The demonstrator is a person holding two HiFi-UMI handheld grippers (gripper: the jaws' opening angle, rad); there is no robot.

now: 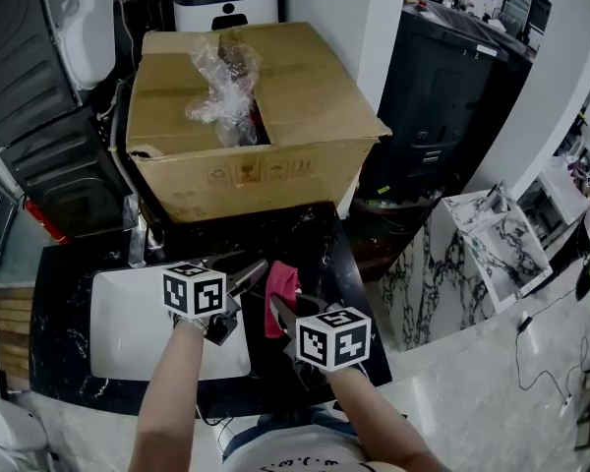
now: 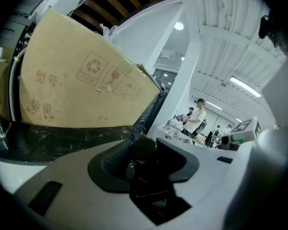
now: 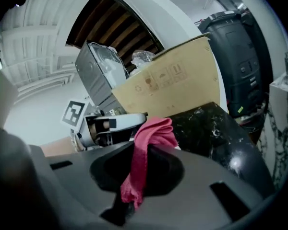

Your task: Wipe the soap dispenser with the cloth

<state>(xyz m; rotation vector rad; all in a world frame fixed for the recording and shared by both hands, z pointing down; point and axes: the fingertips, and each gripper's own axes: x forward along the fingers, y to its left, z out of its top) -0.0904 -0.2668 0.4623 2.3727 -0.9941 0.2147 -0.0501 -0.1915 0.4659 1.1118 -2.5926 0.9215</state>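
A person holds both grippers over a black marble counter (image 1: pixel 315 239). My left gripper (image 1: pixel 244 278) is shut on a dark soap dispenser (image 1: pixel 234 285); in the left gripper view the dispenser (image 2: pixel 144 148) shows as a black body with a round top, clamped in my left gripper (image 2: pixel 146 174). My right gripper (image 1: pixel 283 311) is shut on a red cloth (image 1: pixel 280 285) that hangs just right of the dispenser. In the right gripper view the cloth (image 3: pixel 152 132) drapes from my right gripper (image 3: pixel 137 178), and the left gripper (image 3: pixel 110 127) sits close behind it. Whether cloth and dispenser touch I cannot tell.
A white sink (image 1: pixel 128 347) lies left in the counter, with a faucet (image 1: pixel 138 236) behind it. A large cardboard box (image 1: pixel 275 155) holding crumpled plastic wrap (image 1: pixel 221 87) stands at the back. A marble-patterned unit (image 1: pixel 462 264) stands to the right. People stand far off (image 2: pixel 197 119).
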